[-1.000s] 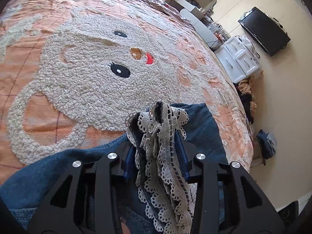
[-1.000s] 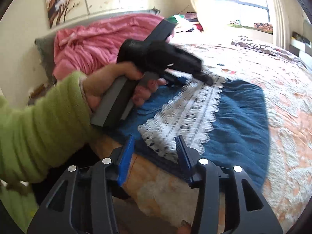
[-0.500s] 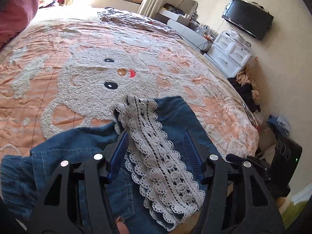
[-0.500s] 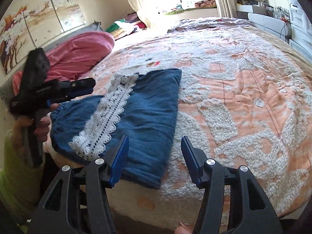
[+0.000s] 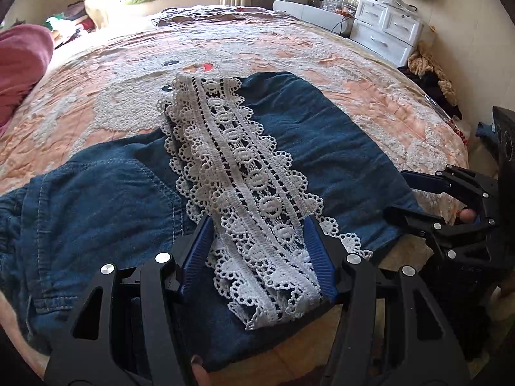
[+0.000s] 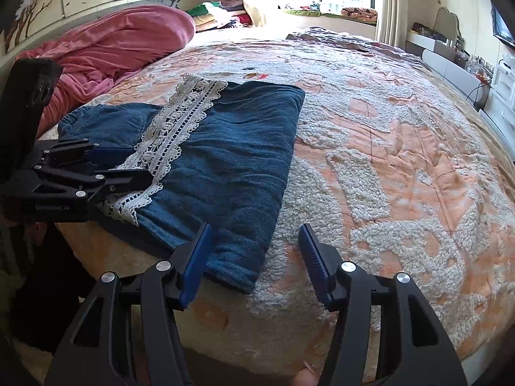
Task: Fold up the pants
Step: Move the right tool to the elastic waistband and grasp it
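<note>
Sunlit from a far window, the bedroom is filled by a wide bed under a peach bedspread [image 6: 402, 148] with a tufted white animal figure; a pink quilt [image 6: 122, 38] is heaped at its head and a white drawer chest [image 5: 386, 29] stands against the wall. Near the bed's front edge the denim pants [image 6: 225, 160] are laid in a folded stack, with the lace hem [image 5: 244, 173] of the legs now spread flat across the seat — a second ago that lace was bunched and pinched between the left gripper's pads. It has since been released: the left gripper [image 5: 257, 251] is seen with its jaws apart, the lace lying loosely between the pads but not pressed by them. The right gripper [image 6: 254, 257] has likewise been widened and its jaws stand apart, with only the near corner of the denim and bare bedspread between them; nothing is held. Both cameras have swung from a close view of the cloth to a broader view of the bed. From this it may be judged that one fold has been completed and set down. Whether a further fold is intended cannot be told, though the stack looks long enough to be halved again — the lace edge would probably need to be kept from slipping.
</note>
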